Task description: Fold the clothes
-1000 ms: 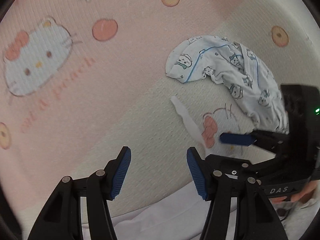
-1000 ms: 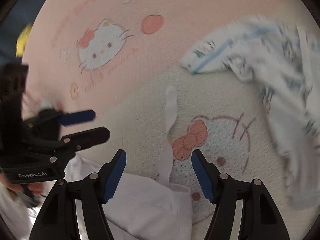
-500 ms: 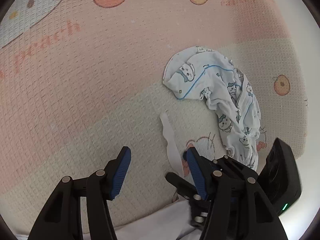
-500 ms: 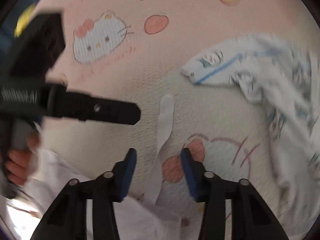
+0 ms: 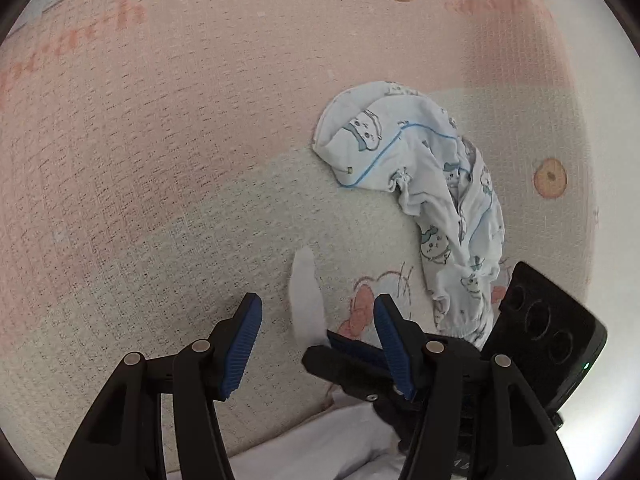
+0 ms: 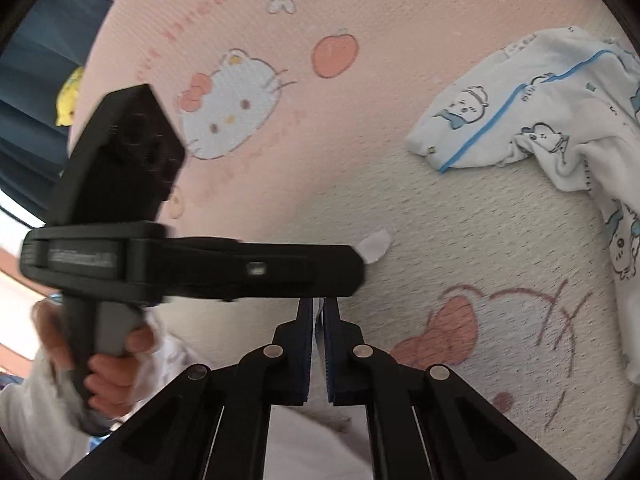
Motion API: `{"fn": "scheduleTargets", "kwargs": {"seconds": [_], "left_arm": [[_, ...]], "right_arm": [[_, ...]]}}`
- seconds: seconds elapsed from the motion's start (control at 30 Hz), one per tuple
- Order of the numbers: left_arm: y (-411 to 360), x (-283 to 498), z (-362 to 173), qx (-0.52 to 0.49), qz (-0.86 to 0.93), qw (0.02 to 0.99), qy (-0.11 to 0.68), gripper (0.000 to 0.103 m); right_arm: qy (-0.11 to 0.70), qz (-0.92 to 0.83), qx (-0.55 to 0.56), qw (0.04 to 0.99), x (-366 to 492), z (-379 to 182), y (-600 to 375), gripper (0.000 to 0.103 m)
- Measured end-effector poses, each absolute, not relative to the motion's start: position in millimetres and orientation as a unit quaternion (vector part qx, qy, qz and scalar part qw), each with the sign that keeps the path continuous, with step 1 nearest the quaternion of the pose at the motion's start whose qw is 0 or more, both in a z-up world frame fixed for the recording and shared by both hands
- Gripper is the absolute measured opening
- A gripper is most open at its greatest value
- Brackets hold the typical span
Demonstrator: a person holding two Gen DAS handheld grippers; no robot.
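Right tool (image 6: 318,312) clamped shut on thin white strap (image 5: 306,300), lower centre of frame; left tool (image 5: 316,344) half open, empty. Soft, light, limp; likely slips. Best gripped near white garment (image 5: 320,452) edge.

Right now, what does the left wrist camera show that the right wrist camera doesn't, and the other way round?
Left wrist only: the left gripper open, and the printed garment's lower end. Right wrist only: a hand gripping the left gripper's handle, a yellow object by the blue backdrop. Both: the right gripper shut on the white strip, the cartoon blanket.
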State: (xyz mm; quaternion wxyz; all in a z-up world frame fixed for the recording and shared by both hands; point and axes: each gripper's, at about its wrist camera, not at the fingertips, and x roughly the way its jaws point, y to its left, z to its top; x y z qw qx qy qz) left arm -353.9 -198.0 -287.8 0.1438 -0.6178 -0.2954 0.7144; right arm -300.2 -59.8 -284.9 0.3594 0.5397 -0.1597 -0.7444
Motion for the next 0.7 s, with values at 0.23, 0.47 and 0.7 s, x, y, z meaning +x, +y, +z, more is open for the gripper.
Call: {"fn": "scheduleTargets", "kwargs": {"seconds": [0.23,0.47,0.7], "left_arm": [[-185.6,-345.6,-285.9,-0.611,0.73,0.153,-0.267,0.054],[-184.7,-336.3,-282.9,-0.604,0.753,0.127,-0.229,0.019],[-179.0,-326.4,-284.4,-0.606,0.755,0.134,-0.211,0.01]], "right_arm": [[-0.148,-0.738,0.55,0.362,-295.7,-286.3,-51.5,0.003],[-0.085,-0.758,0.553,0.334,-277.9,-283.4,-47.8,0.003],[-0.113,-0.76,0.551,0.325,-277.7,-280.0,-37.3,0.018]]}}
